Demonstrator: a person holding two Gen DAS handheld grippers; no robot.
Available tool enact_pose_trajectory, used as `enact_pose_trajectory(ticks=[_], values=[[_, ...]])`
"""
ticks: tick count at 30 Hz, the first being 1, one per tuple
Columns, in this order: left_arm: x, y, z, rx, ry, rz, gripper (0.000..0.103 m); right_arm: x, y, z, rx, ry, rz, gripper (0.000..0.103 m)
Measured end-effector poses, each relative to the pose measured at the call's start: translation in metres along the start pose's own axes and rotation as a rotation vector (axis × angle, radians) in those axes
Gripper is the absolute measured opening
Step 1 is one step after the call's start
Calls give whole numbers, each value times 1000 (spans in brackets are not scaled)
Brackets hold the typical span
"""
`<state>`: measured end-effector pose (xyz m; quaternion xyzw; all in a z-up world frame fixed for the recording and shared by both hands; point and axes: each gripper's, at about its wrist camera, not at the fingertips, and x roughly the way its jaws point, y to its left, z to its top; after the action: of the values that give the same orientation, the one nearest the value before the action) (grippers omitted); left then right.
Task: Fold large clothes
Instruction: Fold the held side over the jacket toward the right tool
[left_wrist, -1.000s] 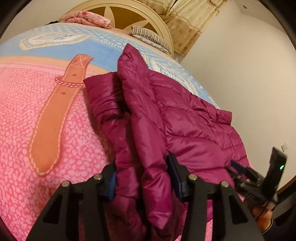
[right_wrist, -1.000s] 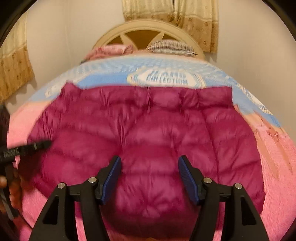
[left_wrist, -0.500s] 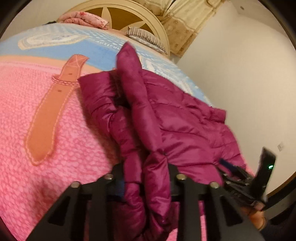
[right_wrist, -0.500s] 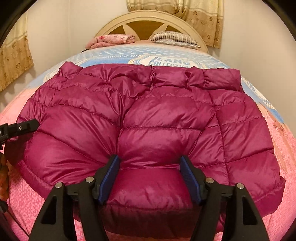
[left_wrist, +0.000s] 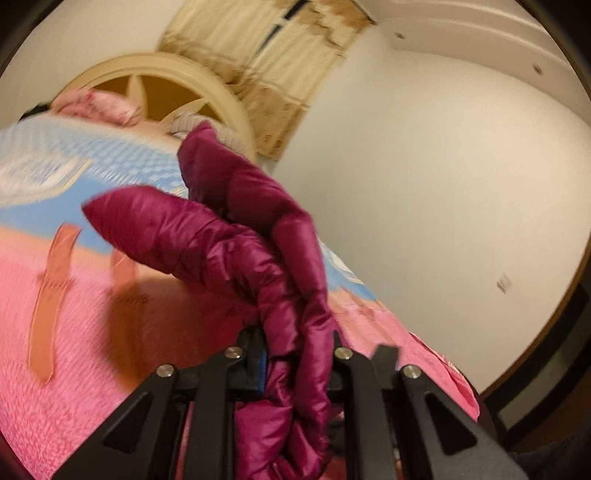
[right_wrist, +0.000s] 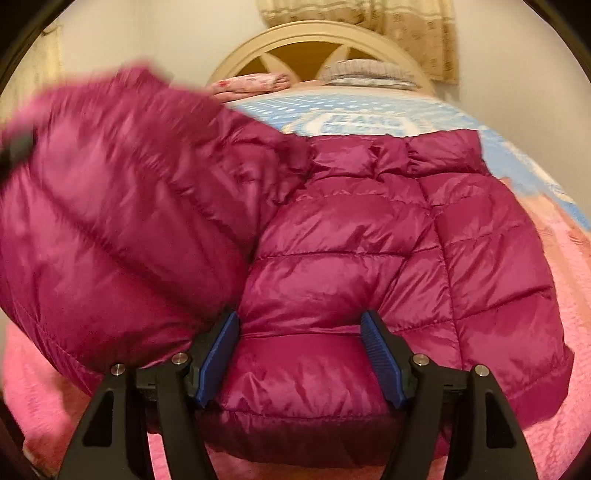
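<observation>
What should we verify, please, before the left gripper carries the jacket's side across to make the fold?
1. Left gripper grips the jacket: ok, closing, fabric pinched between its fingers.
2. Gripped side is off the bed: ok, raised and blurred in the right wrist view.
3. Right gripper pins the hem: not ok, fingers spread either side of the hem without pressing.
4. Rest of the jacket lies flat on the bedspread: ok.
5. Sleeve tucked inside the fold: cannot tell.

cream headboard (right_wrist: 317, 40), patterned curtains (left_wrist: 280, 62), white wall (left_wrist: 424, 177)
</observation>
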<state>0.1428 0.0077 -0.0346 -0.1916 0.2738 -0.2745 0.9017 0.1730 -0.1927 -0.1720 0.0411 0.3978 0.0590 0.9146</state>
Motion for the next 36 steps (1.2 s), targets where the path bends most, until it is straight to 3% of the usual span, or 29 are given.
enact_pose_trajectory(ticks=[4, 10, 13, 20, 26, 29, 32, 34, 36], values=[[28, -50, 13, 166, 40, 50, 16, -5, 1, -4, 10, 5, 97, 70], [67, -81, 15, 261, 78, 33, 16, -38, -44, -16, 99, -4, 170, 73], [89, -91, 8, 311, 81, 22, 16, -63, -73, -22, 137, -45, 159, 73], [139, -104, -36, 437, 141, -17, 18, -117, -164, -13, 348, -195, 29, 73], [157, -103, -62, 490, 202, -19, 21, -132, -171, 24, 292, -259, 18, 73], [155, -106, -66, 511, 197, 0, 33, -126, -157, 52, 227, -260, 74, 73], [144, -110, -69, 538, 177, 8, 52, -108, -149, 75, 213, -216, 119, 73], [137, -113, -71, 557, 149, 24, 78, -94, -147, 88, 214, -181, 160, 66], [129, -114, -73, 565, 131, 21, 82, -82, -148, 98, 195, -148, 195, 63]])
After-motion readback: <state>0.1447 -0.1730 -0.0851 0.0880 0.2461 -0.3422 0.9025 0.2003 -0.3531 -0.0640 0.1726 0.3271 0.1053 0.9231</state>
